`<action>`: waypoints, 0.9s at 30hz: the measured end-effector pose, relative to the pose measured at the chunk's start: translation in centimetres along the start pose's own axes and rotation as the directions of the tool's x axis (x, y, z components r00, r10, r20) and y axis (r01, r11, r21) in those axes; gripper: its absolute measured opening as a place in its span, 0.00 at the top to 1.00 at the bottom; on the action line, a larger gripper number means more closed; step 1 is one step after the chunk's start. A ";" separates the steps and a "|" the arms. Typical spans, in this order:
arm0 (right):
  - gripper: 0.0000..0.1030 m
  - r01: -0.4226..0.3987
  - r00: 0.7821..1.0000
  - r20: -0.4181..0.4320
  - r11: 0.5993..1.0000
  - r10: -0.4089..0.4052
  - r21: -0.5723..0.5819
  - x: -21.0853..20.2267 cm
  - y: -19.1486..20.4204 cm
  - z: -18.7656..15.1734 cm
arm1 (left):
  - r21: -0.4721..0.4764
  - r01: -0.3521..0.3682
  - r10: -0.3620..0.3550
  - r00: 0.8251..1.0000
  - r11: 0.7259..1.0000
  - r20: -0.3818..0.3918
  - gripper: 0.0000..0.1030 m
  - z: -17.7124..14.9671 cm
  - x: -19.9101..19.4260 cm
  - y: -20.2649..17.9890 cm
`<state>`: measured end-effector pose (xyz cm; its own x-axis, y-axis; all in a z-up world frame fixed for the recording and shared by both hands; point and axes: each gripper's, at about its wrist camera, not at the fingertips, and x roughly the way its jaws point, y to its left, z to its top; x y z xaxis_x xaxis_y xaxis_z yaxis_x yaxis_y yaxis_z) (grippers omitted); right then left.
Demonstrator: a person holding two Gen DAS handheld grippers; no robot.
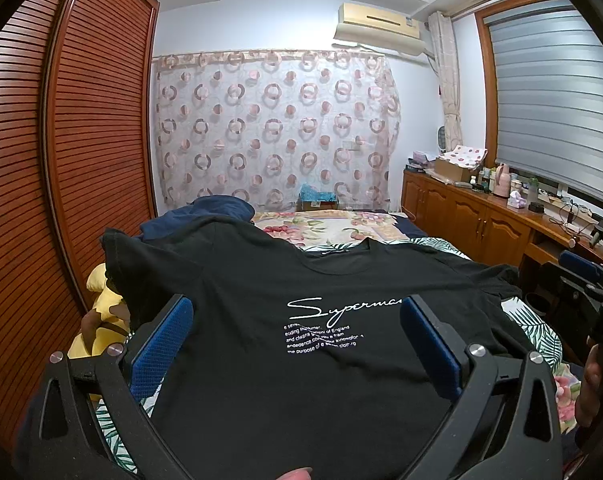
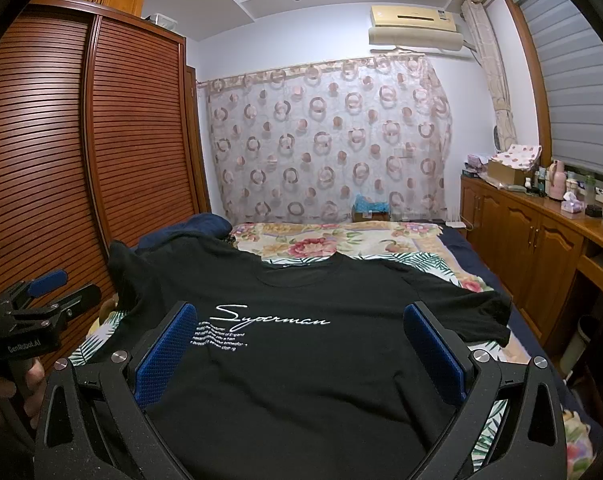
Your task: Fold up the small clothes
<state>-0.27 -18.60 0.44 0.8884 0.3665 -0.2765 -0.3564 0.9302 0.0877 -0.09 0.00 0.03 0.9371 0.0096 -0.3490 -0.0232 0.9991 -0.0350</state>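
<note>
While spread flat, one black T-shirt [image 2: 301, 368], two grippers gaping.

bedroom, slatted wooden wardrobe [image 2: 81, 152] left, circle-pattern sheer curtain [image 2: 325, 140] on white back wall, air conditioner [image 2: 415, 26] above it, window blinds [image 1: 557, 108] right, cluttered wooden counter [image 2: 541, 216] below, floral bedspread [image 2: 329, 244] on bed, dim light

We see a slatted wooden wardrobe [image 1: 81, 128] at nine o'clock, a circle-patterned curtain [image 1: 273, 128] at twelve, an air conditioner [image 1: 379, 24] above it, and a cluttered sideboard [image 1: 481, 216] at three. A floral bedspread [image 2: 325, 244] covers the bed.
</note>
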 end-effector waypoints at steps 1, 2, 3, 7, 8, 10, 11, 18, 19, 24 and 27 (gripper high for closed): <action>0.00 0.001 1.000 0.000 1.000 -0.001 0.000 0.0 -0.1 0.0 | 0.000 0.000 0.000 1.000 1.000 0.000 0.00 0.0 0.0 0.0; 0.00 -0.001 1.000 0.000 1.000 0.001 0.000 0.0 0.0 0.0 | 0.000 0.000 0.000 1.000 1.000 0.000 0.00 0.0 0.0 0.0; 0.00 -0.001 1.000 0.000 1.000 0.001 0.000 0.0 0.0 0.0 | 0.000 0.000 0.000 1.000 1.000 0.000 0.00 0.0 0.0 0.0; 0.00 0.000 1.000 0.001 1.000 0.000 0.001 0.0 -0.1 0.0 | 0.001 -0.001 0.001 1.000 1.000 0.001 0.00 0.0 0.0 0.0; 0.00 0.000 1.000 0.002 1.000 0.000 0.001 0.0 -0.1 -0.1 | 0.002 0.000 0.000 1.000 1.000 0.001 0.00 0.0 0.0 0.0; 0.00 0.000 1.000 0.002 1.000 0.000 0.002 0.0 0.0 0.0 | 0.002 -0.001 0.001 1.000 1.000 0.001 0.00 0.0 0.0 0.0; 0.00 0.000 1.000 0.002 1.000 0.000 0.001 0.0 0.0 -0.1 | 0.003 -0.001 0.001 1.000 1.000 0.001 0.00 0.0 0.0 0.0; 0.00 0.000 1.000 0.003 1.000 0.000 0.001 0.0 0.0 -0.1 | 0.005 -0.002 0.002 1.000 1.000 0.003 0.00 0.0 -0.1 0.0; 0.00 -0.001 1.000 0.003 1.000 0.001 0.001 0.0 0.0 -0.1 | 0.006 -0.002 0.002 1.000 1.000 0.004 0.00 0.0 -0.1 0.0; 0.00 0.000 1.000 0.003 1.000 0.000 0.001 0.0 0.0 -0.1 | 0.006 -0.003 0.003 1.000 1.000 0.004 0.00 0.9 -0.2 -0.3; 0.00 0.000 1.000 0.005 1.000 0.000 -0.001 -0.1 0.1 -0.1 | 0.007 -0.003 0.003 1.000 1.000 0.005 0.00 0.9 -0.2 -0.3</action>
<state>-0.38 -18.55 0.40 0.8900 0.3662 -0.2716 -0.3562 0.9303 0.0870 0.06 -0.29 0.92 0.9388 0.0129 -0.3441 -0.0238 0.9993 -0.0275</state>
